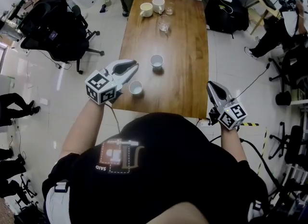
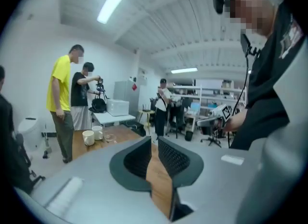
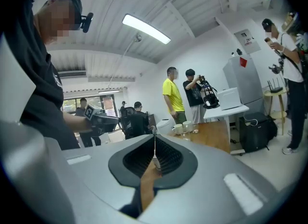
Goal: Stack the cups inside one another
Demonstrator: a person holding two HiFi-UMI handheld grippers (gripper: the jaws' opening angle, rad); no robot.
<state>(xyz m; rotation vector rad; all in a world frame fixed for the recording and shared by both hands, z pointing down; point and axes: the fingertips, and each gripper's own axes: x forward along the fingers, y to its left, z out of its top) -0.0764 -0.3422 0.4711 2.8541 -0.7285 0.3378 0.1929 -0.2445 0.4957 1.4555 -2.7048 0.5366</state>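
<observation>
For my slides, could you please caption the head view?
Left gripper and right gripper hover beside two separate small cups on a wooden table.

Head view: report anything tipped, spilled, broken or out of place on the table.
Nothing stands out. The near cup, the middle cup, and the far two mugs and two glasses all stand upright, unstacked, on the wooden table; no spill shows.

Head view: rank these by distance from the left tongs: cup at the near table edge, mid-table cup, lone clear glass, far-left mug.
From the left tongs:
1. Near-edge cup, right beside them, and mid-table cup, ahead to the right: too close to call.
2. Lone clear glass, farther up the table.
3. Far-left mug, at the far end.
</observation>
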